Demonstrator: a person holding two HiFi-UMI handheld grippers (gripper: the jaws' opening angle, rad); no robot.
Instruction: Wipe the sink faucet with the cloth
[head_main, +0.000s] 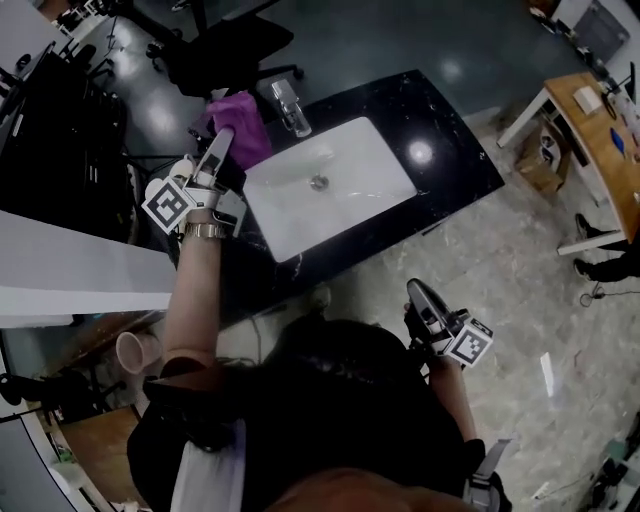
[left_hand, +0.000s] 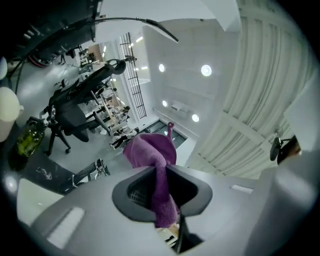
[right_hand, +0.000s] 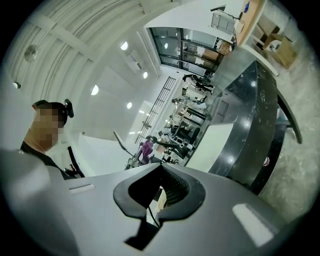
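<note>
**A:** So where's the cloth at?

**B:** It's purple and bunched up, clamped in our left gripper. It sits just left of the faucet, at the back corner of the white sink in the black table. We can't tell if it touches the faucet.

**A:** And our right gripper?

**B:** Its 2 jaws are together with nothing in them. It's off the table's front edge, well apart from the sink.

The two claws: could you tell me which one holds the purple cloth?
The left claw, near the faucet, grips the cloth; the right claw is shut on nothing.
</note>
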